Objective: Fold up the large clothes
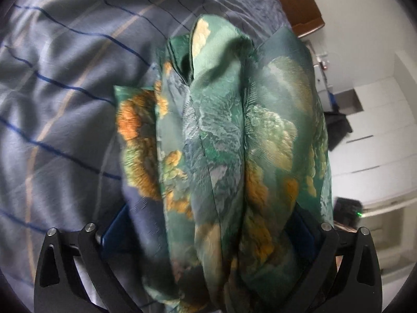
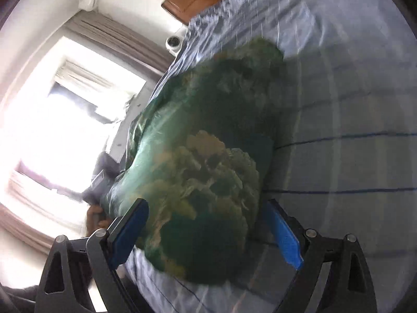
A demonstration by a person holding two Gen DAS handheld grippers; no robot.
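- left wrist view: the left gripper has its jaws wide apart with a bunched green flowered garment lying between them; whether the pads press on the cloth cannot be told. the garment rests on the bed, below the brown headboard.
- right wrist view: the right gripper stands spread, blue pads either side of the garment, which lies on the bed right of the bright window.

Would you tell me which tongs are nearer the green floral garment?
Left: the garment fills the left tongs and drapes over them; the right tongs straddle it with a gap.
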